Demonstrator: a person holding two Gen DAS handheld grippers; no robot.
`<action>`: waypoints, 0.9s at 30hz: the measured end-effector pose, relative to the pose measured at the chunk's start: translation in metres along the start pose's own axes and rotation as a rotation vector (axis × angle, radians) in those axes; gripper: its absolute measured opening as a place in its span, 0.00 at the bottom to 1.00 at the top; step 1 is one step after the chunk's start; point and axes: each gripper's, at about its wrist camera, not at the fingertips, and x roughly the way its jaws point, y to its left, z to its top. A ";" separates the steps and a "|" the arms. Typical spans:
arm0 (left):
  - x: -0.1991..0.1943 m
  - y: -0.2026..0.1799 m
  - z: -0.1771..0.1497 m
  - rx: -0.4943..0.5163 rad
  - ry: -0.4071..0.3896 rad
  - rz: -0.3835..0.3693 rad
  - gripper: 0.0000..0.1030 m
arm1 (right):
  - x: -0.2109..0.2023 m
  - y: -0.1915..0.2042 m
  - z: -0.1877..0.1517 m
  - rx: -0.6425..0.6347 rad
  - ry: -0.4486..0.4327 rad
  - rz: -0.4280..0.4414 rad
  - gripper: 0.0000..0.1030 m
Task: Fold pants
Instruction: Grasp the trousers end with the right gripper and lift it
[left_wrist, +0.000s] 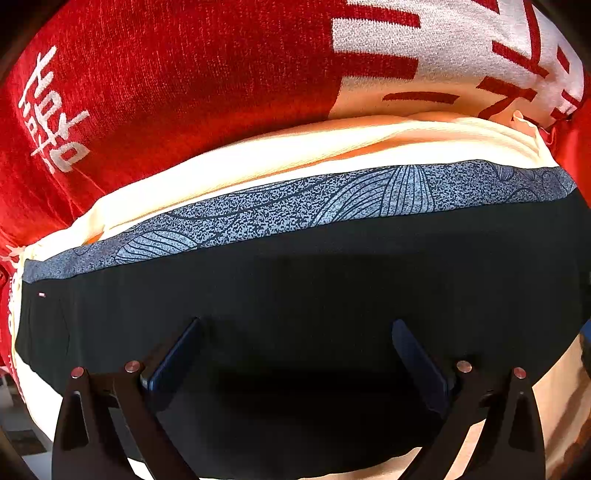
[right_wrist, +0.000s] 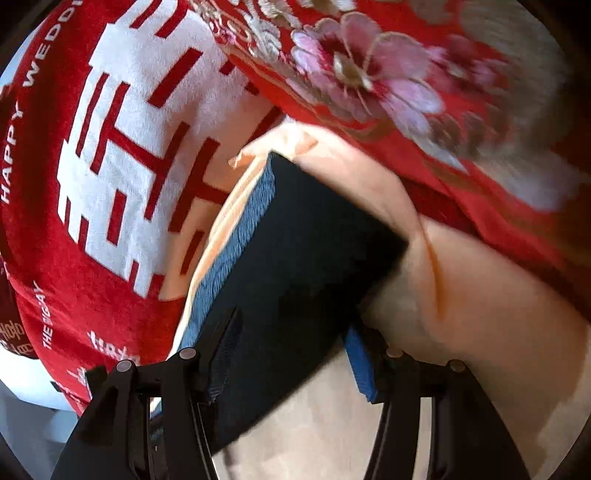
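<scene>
Black pants (left_wrist: 314, 280) with a grey patterned waistband (left_wrist: 332, 199) lie folded flat on a cream cloth (left_wrist: 258, 155). My left gripper (left_wrist: 299, 328) is open just above the black fabric, fingers apart, holding nothing. In the right wrist view the pants (right_wrist: 295, 251) show as a dark folded block with a blue-grey edge (right_wrist: 236, 240). My right gripper (right_wrist: 291, 332) is open, its fingers on either side of the near end of the folded pants.
A red blanket with white characters (left_wrist: 166, 74) lies beyond the cream cloth and also shows in the right wrist view (right_wrist: 122, 166). A red floral fabric (right_wrist: 369, 74) lies at the upper right. The cream cloth (right_wrist: 461, 295) spreads right of the pants.
</scene>
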 end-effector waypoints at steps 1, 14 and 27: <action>0.000 0.001 -0.001 0.001 -0.003 -0.001 0.99 | 0.004 0.005 0.002 -0.011 -0.003 -0.015 0.57; -0.045 -0.014 0.003 -0.089 0.002 -0.287 0.68 | -0.012 0.064 0.011 -0.217 0.030 -0.150 0.14; -0.024 -0.039 -0.020 -0.138 -0.025 -0.437 0.68 | -0.017 0.135 -0.014 -0.497 0.028 -0.175 0.13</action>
